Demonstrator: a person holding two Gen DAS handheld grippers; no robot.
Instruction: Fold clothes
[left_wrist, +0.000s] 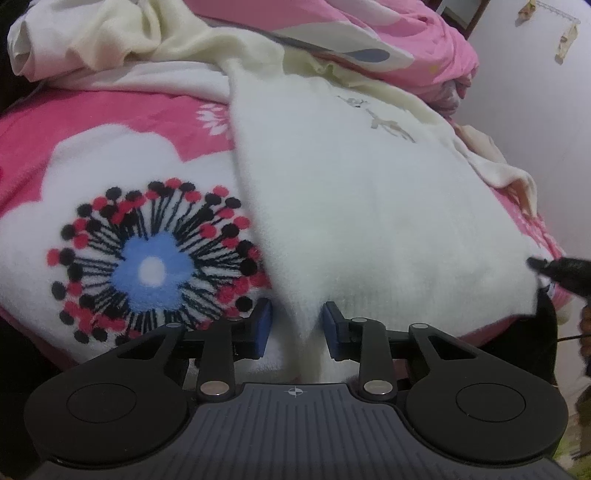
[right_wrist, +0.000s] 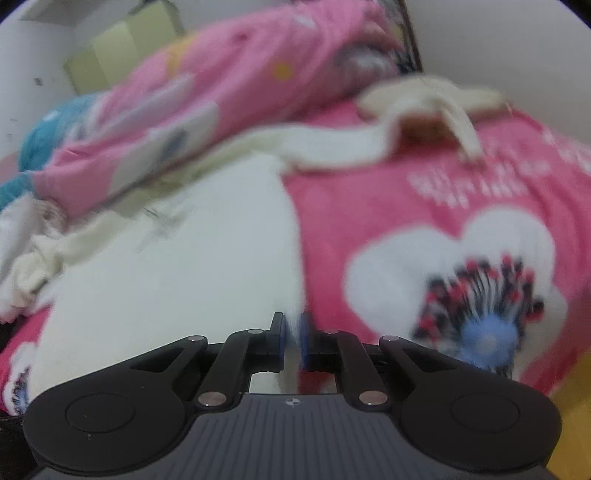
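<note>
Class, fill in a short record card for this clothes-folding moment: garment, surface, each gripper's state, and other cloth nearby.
Garment: white sweater, spread flat, faint print near its far end
Surface: pink flowered blanket
Left gripper: open, jaws either side of the sweater's near hem corner
Right gripper: shut on the sweater's edge; view blurred
Other cloth: cream garment crumpled beyond; pink quilt heaped behind

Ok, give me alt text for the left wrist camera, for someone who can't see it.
The left gripper, jaws apart, straddles a raised fold at the near hem of a white sweater spread on a pink blanket with a large flower print. The right gripper's tip meets the sweater's far corner.
</note>
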